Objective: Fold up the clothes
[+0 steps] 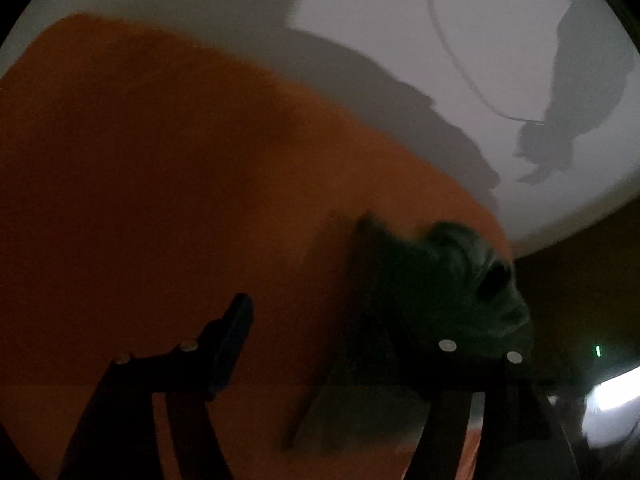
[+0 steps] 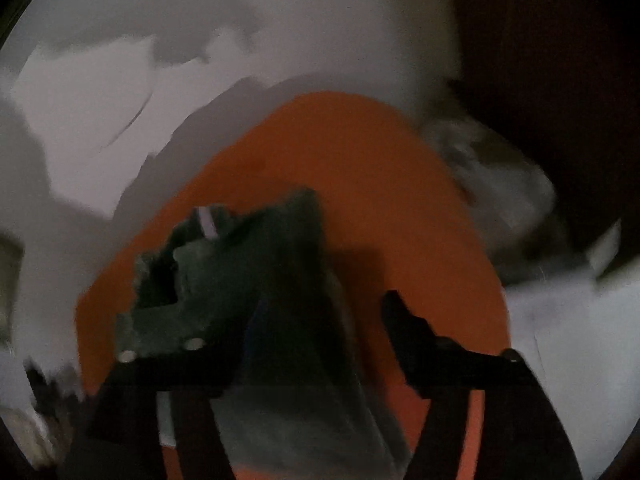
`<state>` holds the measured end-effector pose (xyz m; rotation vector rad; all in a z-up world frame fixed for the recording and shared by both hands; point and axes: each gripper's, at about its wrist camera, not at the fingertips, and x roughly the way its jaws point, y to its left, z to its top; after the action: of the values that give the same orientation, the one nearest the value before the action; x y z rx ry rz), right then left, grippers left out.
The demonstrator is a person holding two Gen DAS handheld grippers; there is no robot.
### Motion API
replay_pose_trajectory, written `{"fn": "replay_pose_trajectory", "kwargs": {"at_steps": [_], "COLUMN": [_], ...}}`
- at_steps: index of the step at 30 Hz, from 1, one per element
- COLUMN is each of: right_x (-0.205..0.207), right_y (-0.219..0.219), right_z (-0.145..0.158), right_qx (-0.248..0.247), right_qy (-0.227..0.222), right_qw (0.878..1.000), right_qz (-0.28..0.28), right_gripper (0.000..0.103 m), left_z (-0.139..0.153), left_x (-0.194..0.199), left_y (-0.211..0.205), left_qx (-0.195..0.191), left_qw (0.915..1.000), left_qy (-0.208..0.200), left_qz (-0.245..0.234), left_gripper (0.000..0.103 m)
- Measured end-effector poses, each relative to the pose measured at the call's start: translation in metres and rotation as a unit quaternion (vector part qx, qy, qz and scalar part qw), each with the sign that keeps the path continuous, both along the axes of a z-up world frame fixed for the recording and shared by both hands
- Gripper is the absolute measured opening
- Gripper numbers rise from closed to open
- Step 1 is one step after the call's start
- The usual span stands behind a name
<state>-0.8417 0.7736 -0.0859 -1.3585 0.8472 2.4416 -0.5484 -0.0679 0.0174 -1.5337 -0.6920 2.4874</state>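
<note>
A fold is judged to be just finished: both tongs stand released above an orange cloth, and nothing is seen pinched between their fingers. The next move is judged to call for a fresh grip on an edge of the garment, with the fingers brought down around it before being clenched.

In the left wrist view, the left tongs are spread wide, and a dark green garment is bunched at their right finger; whether it touches that finger cannot be told through the blur. The orange cloth lies spread on a pale desk.

In the right wrist view, the right tongs are likewise open, and the dark green garment is seen lying over the left finger and between the two fingers, unpressed.
</note>
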Motion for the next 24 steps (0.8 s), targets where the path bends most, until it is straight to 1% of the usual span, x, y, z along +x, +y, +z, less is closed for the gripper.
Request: {"fn": "replay_pose_trajectory", "kwargs": {"at_steps": [1, 3, 4, 5, 6, 7, 8, 9, 11, 13, 15, 16, 20, 21, 22, 23, 24], "right_x": [-0.028, -0.075, -0.092, -0.105, -0.115, -0.119, -0.119, -0.115, -0.106, -0.098, -0.095, -0.096, -0.115, -0.119, -0.124, -0.128, -0.126], "right_y": [-0.001, -0.002, -0.002, 0.001, 0.003, 0.004, 0.007, 0.009, 0.008, 0.005, 0.009, 0.012, 0.026, 0.028, 0.030, 0.033, 0.036], "right_z": [-0.006, -0.023, -0.030, -0.039, -0.046, -0.049, -0.048, -0.040, -0.022, 0.000, 0.011, 0.012, -0.019, -0.029, -0.041, -0.053, -0.058], "right_qx": [0.018, 0.055, 0.056, 0.048, 0.041, 0.033, 0.025, 0.029, 0.054, 0.075, 0.078, 0.075, 0.045, 0.042, 0.035, 0.021, 0.010], "right_qy": [-0.008, -0.041, -0.051, -0.058, -0.065, -0.071, -0.073, -0.058, -0.031, 0.000, 0.024, 0.030, -0.004, -0.018, -0.039, -0.065, -0.073], "right_qw": [1.000, 0.996, 0.995, 0.995, 0.995, 0.996, 0.996, 0.998, 0.998, 0.997, 0.996, 0.996, 0.999, 0.999, 0.999, 0.998, 0.997], "right_qz": [0.024, 0.057, 0.062, 0.061, 0.059, 0.053, 0.039, 0.021, 0.005, -0.003, -0.020, -0.026, -0.022, -0.017, -0.013, -0.012, -0.018], "right_gripper": [0.080, 0.080, 0.080, 0.072, 0.028, 0.008, 0.010, 0.010, 0.010, 0.009, 0.009, 0.009, 0.012, 0.020, 0.025, 0.027, 0.027], "left_z": [-0.008, -0.025, -0.035, -0.046, -0.059, -0.067, -0.071, -0.073, -0.066, -0.044, -0.030, -0.029, -0.042, -0.051, -0.063, -0.072, -0.074], "left_x": [-0.029, -0.072, -0.087, -0.103, -0.114, -0.116, -0.119, -0.120, -0.117, -0.102, -0.097, -0.099, -0.109, -0.115, -0.122, -0.127, -0.128], "left_y": [0.012, 0.033, 0.043, 0.055, 0.069, 0.080, 0.087, 0.091, 0.085, 0.062, 0.038, 0.032, 0.017, 0.018, 0.021, 0.024, 0.026], "left_qx": [-0.009, -0.033, -0.042, -0.050, -0.057, -0.068, -0.080, -0.087, -0.088, -0.093, -0.085, -0.078, -0.073, -0.072, -0.069, -0.068, -0.075], "left_qw": [0.9999, 0.9988, 0.9978, 0.9965, 0.9948, 0.9934, 0.9922, 0.9917, 0.9937, 0.9956, 0.9958, 0.9961, 0.9961, 0.9960, 0.9953, 0.9939, 0.9929], "left_qy": [-0.005, -0.027, -0.040, -0.053, -0.060, -0.061, -0.059, -0.057, -0.044, -0.007, 0.012, 0.011, -0.011, -0.030, -0.060, -0.083, -0.092], "left_qz": [-0.013, -0.024, -0.030, -0.042, -0.059, -0.070, -0.075, -0.075, -0.052, -0.010, 0.031, 0.039, 0.049, 0.044, 0.033, 0.024, 0.013], "left_gripper": [0.071, 0.071, 0.071, 0.071, 0.071, 0.065, 0.029, 0.012, 0.012, 0.012, 0.012, 0.013, 0.013, 0.013, 0.016, 0.016, 0.016]}}
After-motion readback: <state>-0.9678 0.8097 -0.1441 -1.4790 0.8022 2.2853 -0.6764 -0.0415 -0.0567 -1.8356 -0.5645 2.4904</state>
